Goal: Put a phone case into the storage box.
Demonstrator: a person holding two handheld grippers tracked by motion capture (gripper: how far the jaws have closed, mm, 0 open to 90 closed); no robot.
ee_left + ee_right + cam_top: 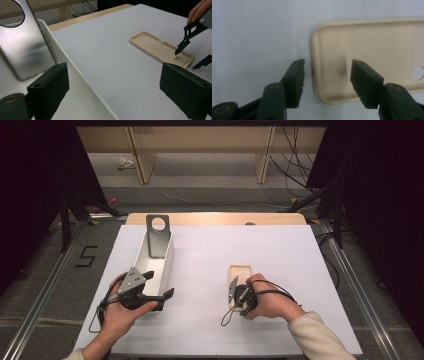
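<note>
High view: a white counter (210, 270) stands on a grey floor, wooden shelving behind. One white tray (167, 257) holds one silver phone (157, 237) leaning upright, just ahead of the left gripper (167, 295), fingers spread. One cream phone case (240, 272) lies flat under the right gripper (234, 292).

Left gripper view: the tray wall runs between the spread fingers (50, 86); the case lies beyond the right-hand one.

Right gripper view: the fingers (295, 80), apart and untouching, straddle the case's end edge.

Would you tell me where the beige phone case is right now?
In the high view, the beige phone case lies flat on the white table, right of centre, with the right gripper straddling its near edge.
</note>
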